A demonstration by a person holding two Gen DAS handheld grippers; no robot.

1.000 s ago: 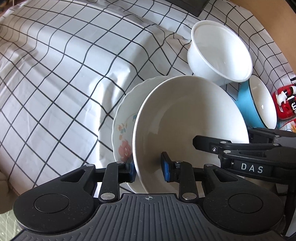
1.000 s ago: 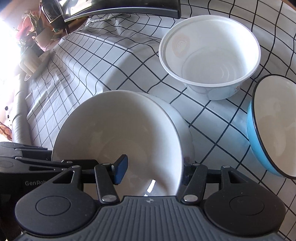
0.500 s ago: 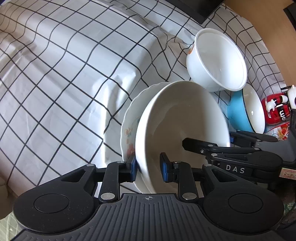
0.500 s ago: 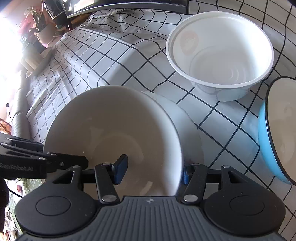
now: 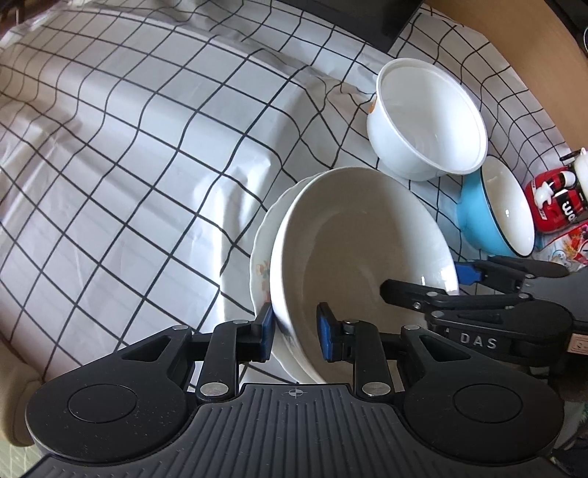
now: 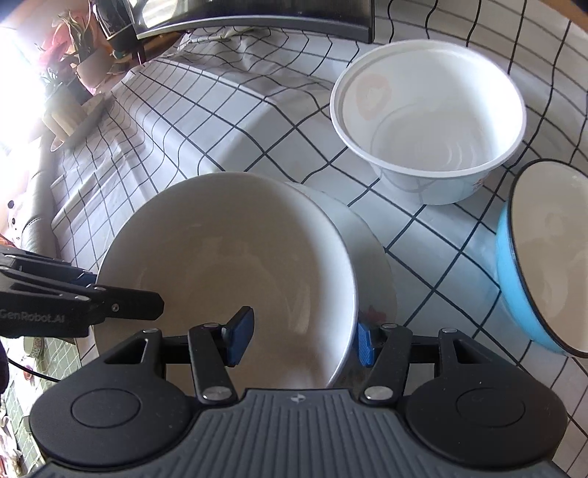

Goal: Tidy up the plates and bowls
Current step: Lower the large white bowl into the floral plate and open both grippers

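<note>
A white deep bowl (image 5: pixel 360 239) sits nested in a floral plate (image 5: pixel 259 268) on the checked tablecloth (image 5: pixel 147 147). My left gripper (image 5: pixel 296 331) is shut on their near-left rim, one blue pad outside the plate and the other inside the bowl. In the right wrist view the same bowl (image 6: pixel 228 257) and plate (image 6: pixel 375 257) fill the middle. My right gripper (image 6: pixel 303 338) straddles the bowl's near-right rim with its jaws apart. Its inner pad looks clear of the bowl wall.
A white plastic bowl (image 6: pixel 430 121) stands behind the stack, with a blue enamel bowl (image 6: pixel 544 257) to its right. A red can (image 5: pixel 555 206) sits at the far right edge. A dark appliance (image 6: pixel 257 14) lines the back. Bare cloth stretches to the left.
The left jaws have narrowed onto the stacked rims. Less of the floral plate shows left of the bowl. The right gripper keeps the same spread.
</note>
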